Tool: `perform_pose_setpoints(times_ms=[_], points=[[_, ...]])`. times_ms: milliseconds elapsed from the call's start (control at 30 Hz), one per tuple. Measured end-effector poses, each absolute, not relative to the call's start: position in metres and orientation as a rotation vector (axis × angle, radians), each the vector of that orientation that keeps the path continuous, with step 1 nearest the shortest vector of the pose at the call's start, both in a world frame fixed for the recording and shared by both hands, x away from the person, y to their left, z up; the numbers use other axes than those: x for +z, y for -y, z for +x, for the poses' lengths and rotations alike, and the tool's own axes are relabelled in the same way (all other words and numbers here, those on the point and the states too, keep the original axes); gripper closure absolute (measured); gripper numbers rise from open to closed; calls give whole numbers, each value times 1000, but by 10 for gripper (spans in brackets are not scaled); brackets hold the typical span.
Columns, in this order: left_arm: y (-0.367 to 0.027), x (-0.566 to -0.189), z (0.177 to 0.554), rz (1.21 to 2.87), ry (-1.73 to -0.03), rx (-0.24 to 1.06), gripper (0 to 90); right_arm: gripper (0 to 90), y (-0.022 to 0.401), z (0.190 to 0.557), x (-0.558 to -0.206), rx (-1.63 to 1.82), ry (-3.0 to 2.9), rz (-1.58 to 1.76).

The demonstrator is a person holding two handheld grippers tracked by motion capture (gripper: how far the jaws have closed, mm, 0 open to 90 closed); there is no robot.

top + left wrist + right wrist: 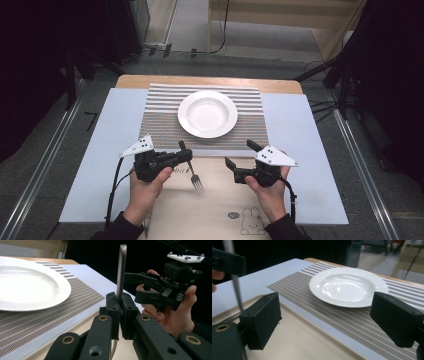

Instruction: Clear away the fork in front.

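Currently the left gripper has its jaws clamped on the fork handle; the tines hang low over the beige mat at the near edge of the counter; right gripper jaws stand wide apart, nothing between them, just beside the fork; white plate sits on the striped placemat beyond both.

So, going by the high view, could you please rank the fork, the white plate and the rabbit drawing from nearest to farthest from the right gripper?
From the right gripper:
1. Fork, just left, held by the left gripper.
2. Plate and rabbit drawing: too close to call, plate beyond on the striped mat, rabbit nearer the person.
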State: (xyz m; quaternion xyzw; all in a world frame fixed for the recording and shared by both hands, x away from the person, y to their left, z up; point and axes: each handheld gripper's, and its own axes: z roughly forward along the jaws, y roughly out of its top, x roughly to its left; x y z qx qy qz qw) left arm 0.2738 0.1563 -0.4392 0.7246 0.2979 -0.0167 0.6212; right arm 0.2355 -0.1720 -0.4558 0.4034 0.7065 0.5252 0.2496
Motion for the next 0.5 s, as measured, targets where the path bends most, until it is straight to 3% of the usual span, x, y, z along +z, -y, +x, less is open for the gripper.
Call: perform_pose_setpoints(times_ms=[500], points=[[-164, -436, 271, 1685, -659, -13, 865, 0, 210, 231, -460, 1395, -1855, 1156]])
